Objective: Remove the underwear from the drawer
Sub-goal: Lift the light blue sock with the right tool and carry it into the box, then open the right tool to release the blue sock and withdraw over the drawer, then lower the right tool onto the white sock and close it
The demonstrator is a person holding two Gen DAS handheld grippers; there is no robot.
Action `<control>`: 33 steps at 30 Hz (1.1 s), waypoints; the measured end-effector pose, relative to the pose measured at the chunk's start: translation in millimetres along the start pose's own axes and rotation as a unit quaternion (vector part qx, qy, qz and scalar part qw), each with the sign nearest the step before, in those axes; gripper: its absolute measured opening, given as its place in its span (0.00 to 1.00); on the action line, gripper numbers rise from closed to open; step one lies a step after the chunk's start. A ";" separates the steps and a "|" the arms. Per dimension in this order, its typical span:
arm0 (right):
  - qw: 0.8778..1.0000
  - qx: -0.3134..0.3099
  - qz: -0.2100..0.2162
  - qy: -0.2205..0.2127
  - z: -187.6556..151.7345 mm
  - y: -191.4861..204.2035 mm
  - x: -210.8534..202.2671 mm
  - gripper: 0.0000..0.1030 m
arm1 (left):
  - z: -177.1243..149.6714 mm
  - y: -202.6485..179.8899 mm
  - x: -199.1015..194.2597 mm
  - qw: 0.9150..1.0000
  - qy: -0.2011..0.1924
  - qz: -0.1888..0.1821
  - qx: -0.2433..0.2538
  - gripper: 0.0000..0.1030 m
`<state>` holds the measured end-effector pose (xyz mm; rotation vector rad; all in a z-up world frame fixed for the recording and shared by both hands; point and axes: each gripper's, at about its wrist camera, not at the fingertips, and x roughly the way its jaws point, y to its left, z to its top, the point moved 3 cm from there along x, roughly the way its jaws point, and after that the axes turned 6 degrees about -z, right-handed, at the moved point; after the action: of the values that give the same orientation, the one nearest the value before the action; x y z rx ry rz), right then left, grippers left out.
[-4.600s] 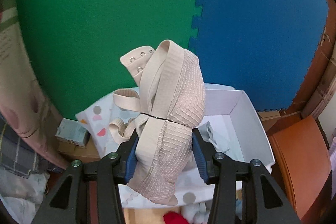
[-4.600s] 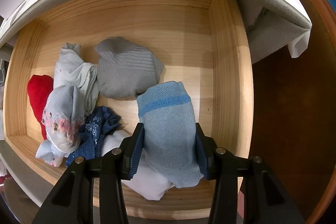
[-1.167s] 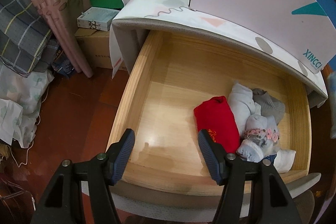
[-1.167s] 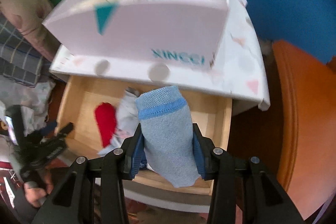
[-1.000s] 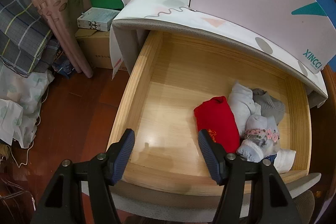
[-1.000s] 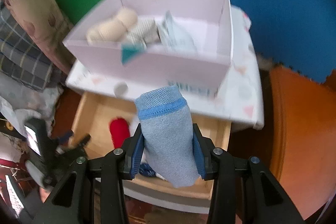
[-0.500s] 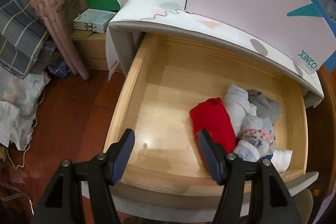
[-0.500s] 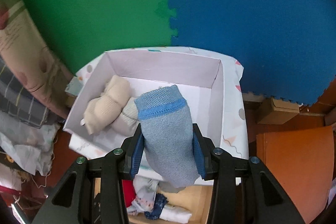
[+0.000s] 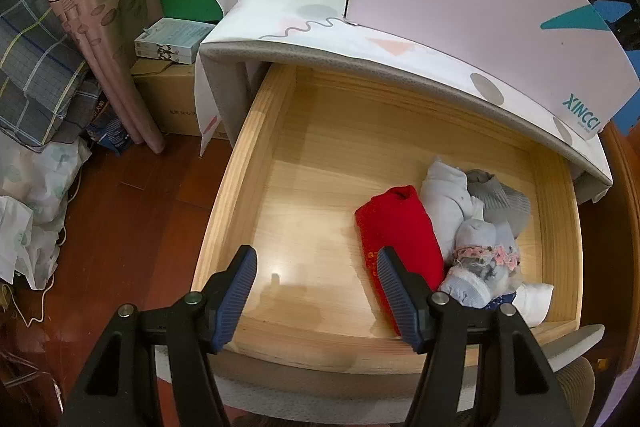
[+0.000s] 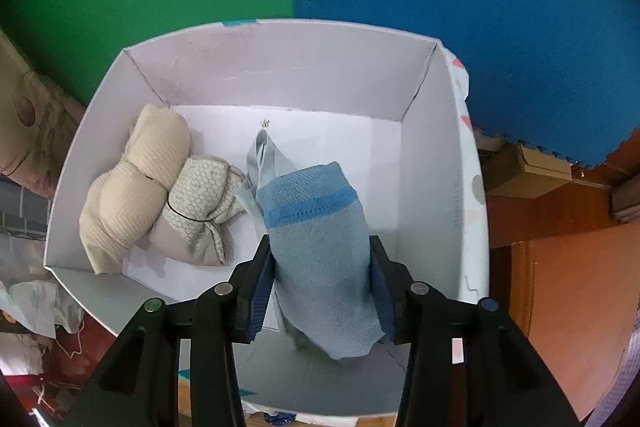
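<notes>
White box (image 10: pixel 420 131) holding beige bras (image 10: pixel 136 195), wooden drawer (image 9: pixel 256 131) holding underwear (image 9: pixel 440 227)

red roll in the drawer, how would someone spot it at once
Look in the open wooden drawer under the white box. The clothes huddle in its right front corner, and the red roll lies at the pile's left edge, beside the bare wood. It is the only red piece; its neighbours are pale blue, grey and white.

My right gripper (image 10: pixel 320 283) is over the white box (image 10: pixel 436 83), jaws opening, blue-grey underwear (image 10: pixel 320 247) between them beside beige bundles (image 10: pixel 136 195).
</notes>
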<state>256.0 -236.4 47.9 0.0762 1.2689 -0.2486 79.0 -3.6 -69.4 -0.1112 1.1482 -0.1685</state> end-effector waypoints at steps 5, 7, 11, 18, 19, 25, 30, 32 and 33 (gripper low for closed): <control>1.000 -0.002 0.009 -0.001 -2.1 0.2 -3.6 0.56 | -0.2 -0.3 1.1 1.000 0.001 -0.001 0.000 0.63; 1.000 -0.005 0.011 -0.009 -2.3 -1.6 -14.1 0.59 | -0.1 -0.5 1.5 1.000 0.002 0.000 0.000 0.63; 0.999 -0.034 0.024 -0.024 -12.9 -2.4 -43.2 0.59 | 0.1 -0.3 4.3 1.000 0.007 0.001 -0.001 0.63; 0.991 -0.128 0.046 -0.012 -72.9 -8.6 -84.3 0.59 | -1.2 -1.0 7.3 1.000 0.014 0.005 0.000 0.63; 0.989 -0.142 0.051 -0.003 -87.1 -9.8 -85.4 0.59 | -1.3 -0.8 7.9 1.000 0.016 0.006 -0.001 0.63; 0.972 -0.215 0.043 0.082 -158.5 -3.9 -45.7 0.59 | -2.4 0.8 8.6 1.000 0.021 0.007 -0.003 0.63; 0.960 -0.232 0.030 0.151 -197.5 -0.5 14.7 0.56 | -3.5 1.3 7.1 1.000 0.017 0.010 -0.002 0.63; 0.955 -0.239 0.025 0.175 -207.4 2.8 37.7 0.54 | -3.7 2.3 6.7 1.000 0.018 0.008 -0.004 0.63; 0.953 -0.241 0.026 0.181 -211.2 3.9 45.5 0.54 | -3.8 2.7 6.9 1.000 0.019 0.007 -0.005 0.63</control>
<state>72.0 -198.2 -58.8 -0.2758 1.6591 0.1329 78.5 -2.3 -77.6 -0.1086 1.1870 -0.1539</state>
